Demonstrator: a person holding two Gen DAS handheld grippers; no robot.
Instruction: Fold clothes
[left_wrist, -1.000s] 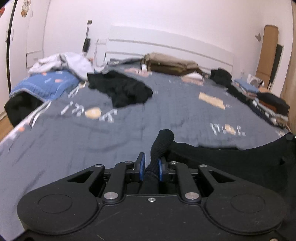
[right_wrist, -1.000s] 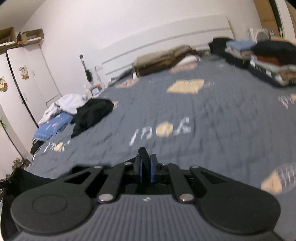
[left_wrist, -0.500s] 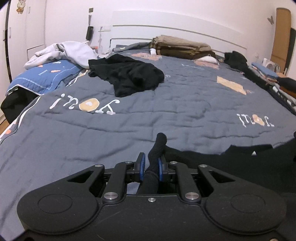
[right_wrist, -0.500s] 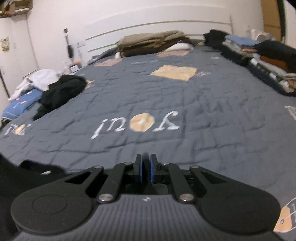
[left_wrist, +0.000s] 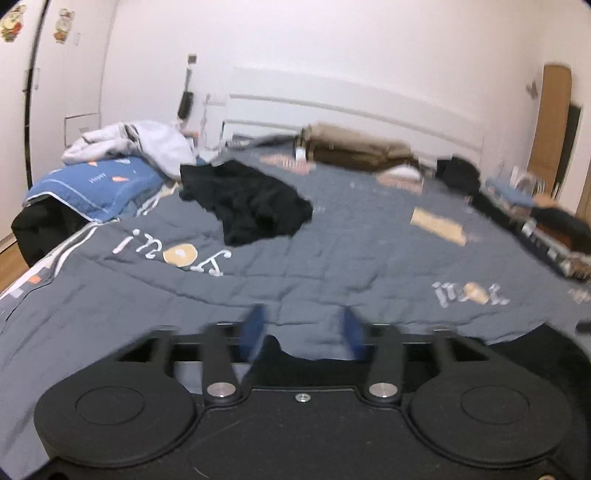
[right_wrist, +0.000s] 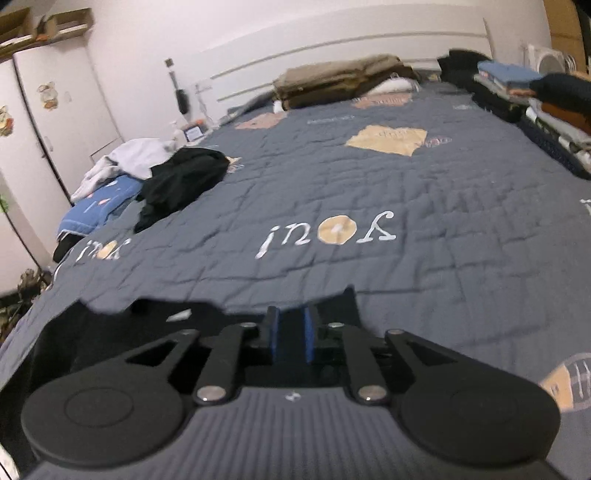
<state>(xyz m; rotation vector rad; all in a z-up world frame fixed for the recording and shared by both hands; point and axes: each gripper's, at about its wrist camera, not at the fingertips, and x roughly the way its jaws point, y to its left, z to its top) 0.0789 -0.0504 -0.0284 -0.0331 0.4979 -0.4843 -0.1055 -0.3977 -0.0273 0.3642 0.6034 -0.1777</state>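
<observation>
Both grippers have let go of the flat black garment (right_wrist: 110, 332).

The left gripper (left_wrist: 301, 332), which pinched a fold of it a moment ago, now has its blue pads (left_wrist: 253, 330) spread wide. The right gripper (right_wrist: 291, 334) has opened partway. The garment lies on the grey quilted bedspread (right_wrist: 406, 192), just under both.

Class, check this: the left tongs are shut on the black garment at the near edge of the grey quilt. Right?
Not quite. In the left wrist view the left tongs stand open, gripping nothing; the black garment does lie at the near edge of the grey quilt.
</observation>
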